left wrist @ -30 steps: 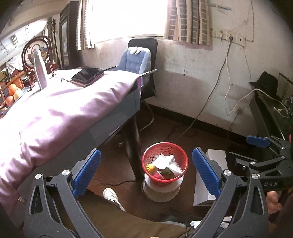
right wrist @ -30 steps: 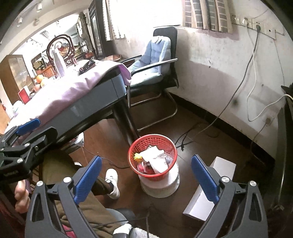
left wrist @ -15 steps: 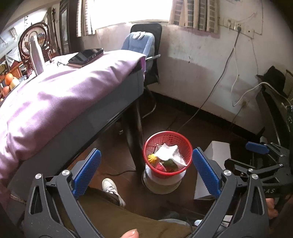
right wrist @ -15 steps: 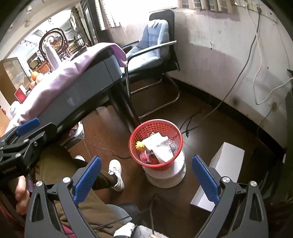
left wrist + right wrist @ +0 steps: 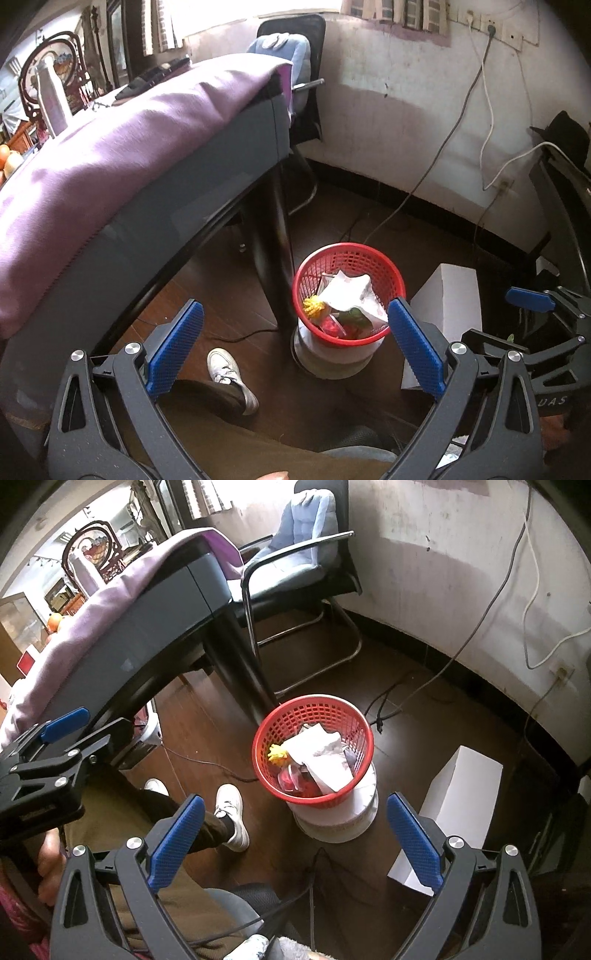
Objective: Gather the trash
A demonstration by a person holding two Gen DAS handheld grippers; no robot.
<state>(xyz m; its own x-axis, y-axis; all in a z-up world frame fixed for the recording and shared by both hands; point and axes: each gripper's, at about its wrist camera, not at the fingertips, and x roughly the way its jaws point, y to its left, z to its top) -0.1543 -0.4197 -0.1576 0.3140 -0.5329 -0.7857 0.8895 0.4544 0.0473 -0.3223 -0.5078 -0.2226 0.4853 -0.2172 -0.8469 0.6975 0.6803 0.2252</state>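
Brimming red mesh basket of crumpled white paper, both hand-held grippers wide open, empty

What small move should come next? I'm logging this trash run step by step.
Probably lift both back toward the table. The left gripper and right gripper are open and hold nothing, and the red basket on the floor already holds crumpled paper and wrappers, so the drop seems done.

Crumpled white paper covers most trash inside the red mesh plastic basket; the white round base beneath is partly hidden.
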